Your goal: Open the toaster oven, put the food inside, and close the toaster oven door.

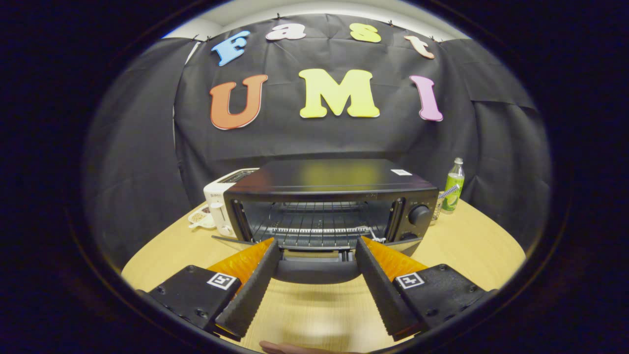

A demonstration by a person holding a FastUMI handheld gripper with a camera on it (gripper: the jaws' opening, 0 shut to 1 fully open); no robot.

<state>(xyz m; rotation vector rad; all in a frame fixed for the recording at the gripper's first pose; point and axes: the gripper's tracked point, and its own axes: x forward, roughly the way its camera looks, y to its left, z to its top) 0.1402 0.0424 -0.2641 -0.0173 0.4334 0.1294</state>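
Observation:
A black toaster oven (339, 184) stands on the wooden table (467, 241), straight ahead of my fingers. Its door (314, 255) hangs folded down toward me, and the wire rack (314, 223) inside is bare. The door's dark handle (317, 271) lies between my fingertips, with a gap on each side. My gripper (317, 248) is open and holds nothing. I see no food between the fingers or inside the oven.
A white pop-up toaster (218, 201) stands to the left of the oven, with a small dish of bits (200, 217) beside it. A green bottle (453, 187) stands to the right, behind the oven's knobs (419, 215). A fingertip (285, 348) shows below the gripper.

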